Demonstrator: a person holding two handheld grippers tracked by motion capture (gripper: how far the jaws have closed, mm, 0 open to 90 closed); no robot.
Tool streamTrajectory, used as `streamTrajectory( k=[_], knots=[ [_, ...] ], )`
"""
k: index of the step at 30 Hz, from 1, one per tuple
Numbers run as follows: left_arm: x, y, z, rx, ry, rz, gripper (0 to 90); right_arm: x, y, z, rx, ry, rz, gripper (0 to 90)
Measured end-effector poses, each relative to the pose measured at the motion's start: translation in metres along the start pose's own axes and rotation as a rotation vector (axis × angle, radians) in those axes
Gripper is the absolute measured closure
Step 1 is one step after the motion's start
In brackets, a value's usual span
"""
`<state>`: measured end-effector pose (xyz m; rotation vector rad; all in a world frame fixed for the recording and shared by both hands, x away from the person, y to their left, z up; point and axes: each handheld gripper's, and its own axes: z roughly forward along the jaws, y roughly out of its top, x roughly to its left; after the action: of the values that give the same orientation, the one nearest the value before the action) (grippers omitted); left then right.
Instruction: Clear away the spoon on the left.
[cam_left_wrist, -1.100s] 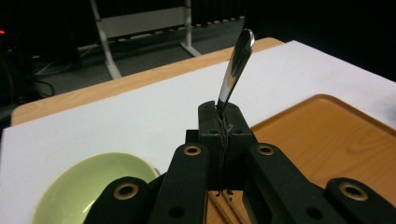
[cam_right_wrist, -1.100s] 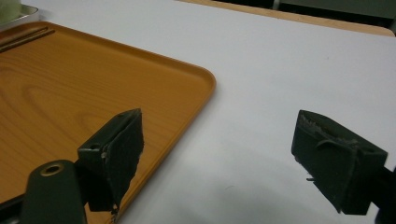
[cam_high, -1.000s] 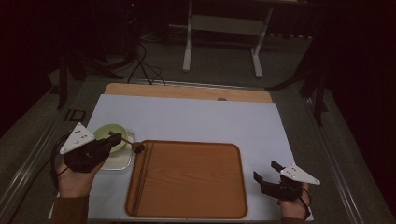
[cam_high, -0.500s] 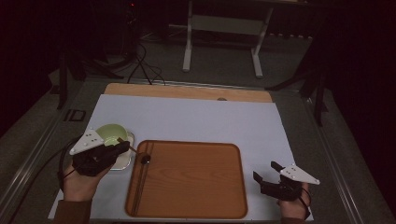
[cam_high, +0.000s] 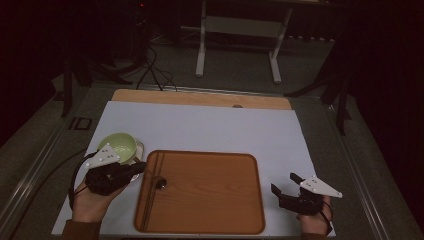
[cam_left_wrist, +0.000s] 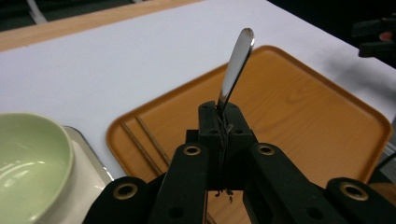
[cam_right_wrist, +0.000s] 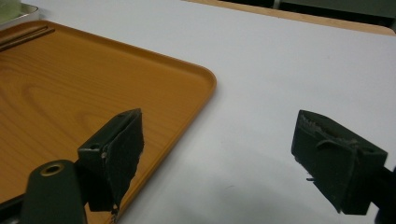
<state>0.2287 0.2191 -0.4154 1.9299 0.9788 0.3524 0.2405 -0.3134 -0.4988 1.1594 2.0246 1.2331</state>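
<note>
- One rounded-corner orange wood-grain tray (cam_high: 210, 192) lay on the white table sheet (cam_high: 220, 127), two thin brown chopsticks (cam_high: 150, 190) along its left edge.
- One glossy pale-green bowl (cam_high: 119, 146) stood just left.
- Left gripper (cam_left_wrist: 219, 123) clamped a shiny metal spoon (cam_left_wrist: 236, 65) over the tray.
- Right gripper (cam_right_wrist: 217, 154) gaped wide, empty.

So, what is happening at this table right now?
A person works with a gripper in each hand. The left gripper is shut on a metal spoon and holds it over the left part of the wooden tray, where chopsticks lie. A green bowl stands left of the tray. The right gripper is open and holds nothing, near the tray's right edge.
</note>
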Motion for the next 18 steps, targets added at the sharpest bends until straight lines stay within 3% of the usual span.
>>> streamTrajectory(
  k=[4, 7, 12, 14, 18],
  knots=[
    [-0.004, -0.003, 0.0, 0.028, -0.03, -0.013, 89.0, 0.0, 0.0, 0.0, 0.001, 0.0, 0.0, 16.8],
    [-0.004, -0.004, 0.004, 0.066, -0.059, -0.05, 89.0, 0.0, 0.0, 0.0, 0.001, 0.001, -0.001, 16.8],
    [0.002, -0.006, 0.023, 0.175, -0.079, -0.117, 89.2, 0.001, 0.0, 0.0, 0.005, 0.003, -0.003, 16.8],
    [0.005, -0.005, 0.031, 0.188, -0.118, -0.151, 89.4, 0.0, 0.0, 0.0, 0.005, 0.005, -0.002, 16.8],
    [0.01, 0.0, 0.041, 0.218, -0.134, -0.175, 89.6, 0.0, 0.0, 0.001, 0.008, 0.005, -0.003, 16.8]
  ],
)
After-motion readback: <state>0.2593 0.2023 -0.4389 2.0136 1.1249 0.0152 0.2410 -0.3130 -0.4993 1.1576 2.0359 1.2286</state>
